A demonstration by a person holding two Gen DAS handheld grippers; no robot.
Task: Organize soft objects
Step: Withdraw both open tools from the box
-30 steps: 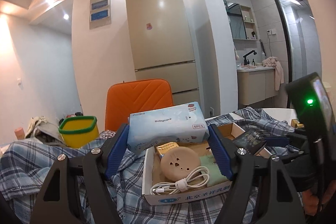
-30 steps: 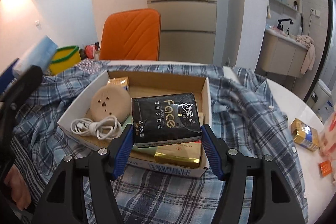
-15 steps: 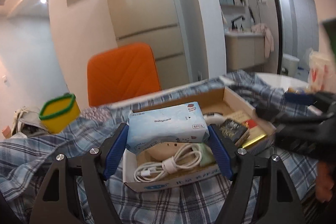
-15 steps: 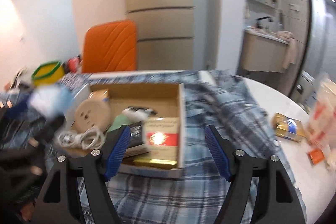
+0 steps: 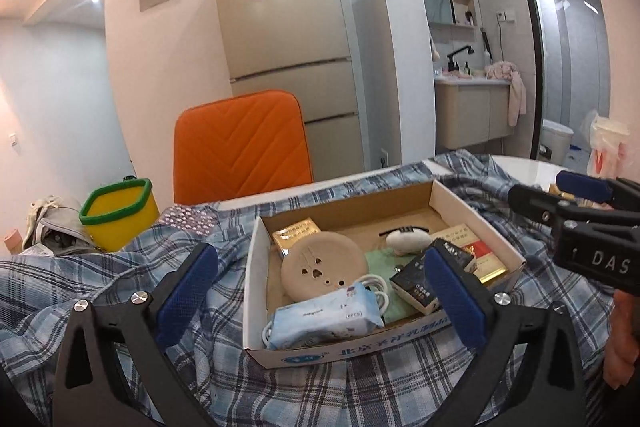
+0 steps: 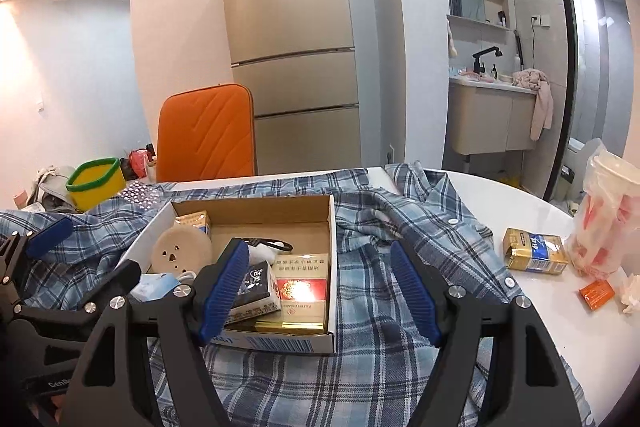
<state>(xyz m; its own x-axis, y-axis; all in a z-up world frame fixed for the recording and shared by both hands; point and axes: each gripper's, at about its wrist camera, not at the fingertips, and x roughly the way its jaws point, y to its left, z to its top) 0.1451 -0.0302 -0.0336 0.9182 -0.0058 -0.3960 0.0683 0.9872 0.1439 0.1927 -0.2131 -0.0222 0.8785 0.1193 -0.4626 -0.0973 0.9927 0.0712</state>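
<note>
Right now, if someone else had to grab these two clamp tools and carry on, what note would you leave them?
Left gripper: jaws opening, nothing pressed between them.
Right gripper: open, empty, over the box's right side.
Blue wet-wipes pack lies in the cardboard box, front left, on the white cable. Black tissue pack lies in the box too, leaning on the red carton.
Done: both soft packs are boxed.
Left: the plaid shirt under the box, perhaps; a gold packet sits on the white table.
</note>
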